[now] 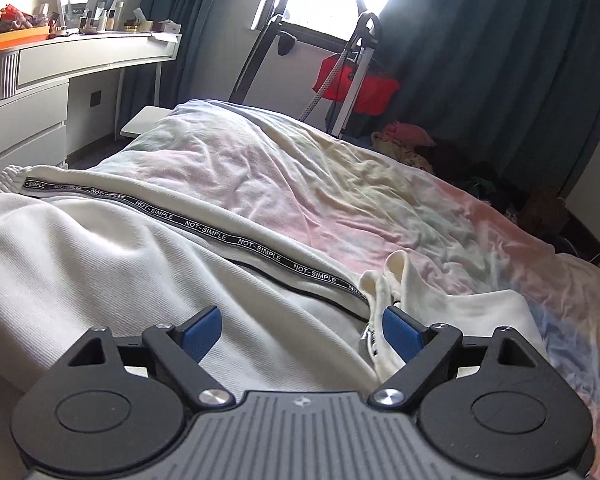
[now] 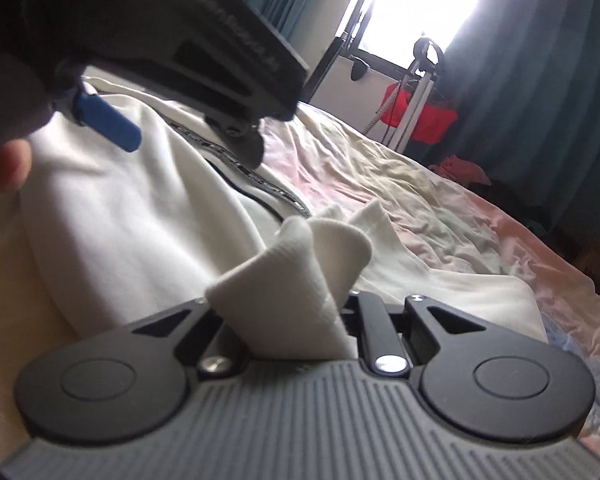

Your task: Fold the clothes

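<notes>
A white garment (image 1: 112, 256) with a black "NOT-SIMPLE" tape (image 1: 204, 222) lies spread on the bed, its ribbed edge bunched at the right (image 1: 392, 276). My left gripper (image 1: 302, 330) hovers open just above it, blue pads (image 1: 204, 330) wide apart and nothing between them. In the right wrist view my right gripper (image 2: 300, 320) is shut on the garment's ribbed white edge (image 2: 296, 268), which sticks up and hides the fingertips. The left gripper (image 2: 176, 128) shows above the garment (image 2: 140, 216) at upper left, with a finger of the person's hand (image 2: 8, 164) beside it.
The pastel crumpled bed sheet (image 1: 320, 184) stretches ahead. A white dressing table (image 1: 60, 68) with bottles stands left. A red bag on a metal stand (image 1: 356, 80) and a heap of clothes (image 1: 404, 140) sit beyond the bed, before dark curtains (image 1: 500, 60).
</notes>
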`<state>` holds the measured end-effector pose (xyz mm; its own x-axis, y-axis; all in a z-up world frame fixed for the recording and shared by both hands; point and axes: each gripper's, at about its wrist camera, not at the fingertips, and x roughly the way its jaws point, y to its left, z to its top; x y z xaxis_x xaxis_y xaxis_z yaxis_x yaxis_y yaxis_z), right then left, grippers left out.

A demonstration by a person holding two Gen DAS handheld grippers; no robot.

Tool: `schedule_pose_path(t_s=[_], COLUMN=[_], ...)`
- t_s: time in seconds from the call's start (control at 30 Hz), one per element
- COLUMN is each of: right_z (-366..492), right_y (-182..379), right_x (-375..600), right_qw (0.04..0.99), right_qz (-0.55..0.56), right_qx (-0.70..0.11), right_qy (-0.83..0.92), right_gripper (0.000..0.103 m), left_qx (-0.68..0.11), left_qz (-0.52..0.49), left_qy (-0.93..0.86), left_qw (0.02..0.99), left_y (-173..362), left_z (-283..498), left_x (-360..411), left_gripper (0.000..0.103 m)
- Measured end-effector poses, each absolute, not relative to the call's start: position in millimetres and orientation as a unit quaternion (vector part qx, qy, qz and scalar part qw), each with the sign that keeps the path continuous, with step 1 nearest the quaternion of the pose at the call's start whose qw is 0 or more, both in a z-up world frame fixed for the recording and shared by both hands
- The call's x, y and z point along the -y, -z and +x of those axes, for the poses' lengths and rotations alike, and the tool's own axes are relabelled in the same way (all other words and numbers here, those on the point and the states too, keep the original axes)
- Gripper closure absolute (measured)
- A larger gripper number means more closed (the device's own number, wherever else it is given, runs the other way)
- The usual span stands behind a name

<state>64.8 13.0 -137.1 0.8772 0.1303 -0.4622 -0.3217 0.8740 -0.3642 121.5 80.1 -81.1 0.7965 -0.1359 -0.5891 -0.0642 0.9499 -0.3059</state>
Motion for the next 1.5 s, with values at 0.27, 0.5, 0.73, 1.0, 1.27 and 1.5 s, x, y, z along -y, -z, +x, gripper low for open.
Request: schedule_pose_path(t_s=[0.27,0.5,0.73,1.0,1.27,1.5], right_z=[74.9,31.1,44.5,85.1,107.4,101.6], right_y=[120.3,87.9,65.8,78.8,112.1,108.7], right_x=[-1.8,21.4,73.1,128.2,137.1,140.3], right_qw=[0.937,0.914,0.939,0.943,0.921,0.919], right_qz=[-0.154,-0.001,0.095,0.169,0.161,0.17], right_qx=[-0.272,-0.31,-0.277,-0.287,-0.351,-0.354], right_qy=[-0.157,-0.261,-0.179,0.012,0.047,0.039], right_gripper=[0.066,0.021,0.021,0.021,0.022,0.022], left_qx=[-0.334,-0.337,-0.34,-0.356,-0.338,-0.322], left_qz=[-0.206,-0.207,-0.207,-0.146,-0.047,0.008], left_qy=[0.018,0.038,0.059,0.123,0.182,0.175], left_qw=[0.919,0.918,0.916,0.915,0.922,0.93], left_y=[83.2,78.9,74.5,83.2,94.0,101.7], left_z=[130.3,123.8,117.4,104.8,82.5,78.6], left_x=[-99.7,-98.6,-97.5,-58.0,-9.5,2.5], left_gripper=[0.014,0.014,0.014,0.019,0.049,0.073])
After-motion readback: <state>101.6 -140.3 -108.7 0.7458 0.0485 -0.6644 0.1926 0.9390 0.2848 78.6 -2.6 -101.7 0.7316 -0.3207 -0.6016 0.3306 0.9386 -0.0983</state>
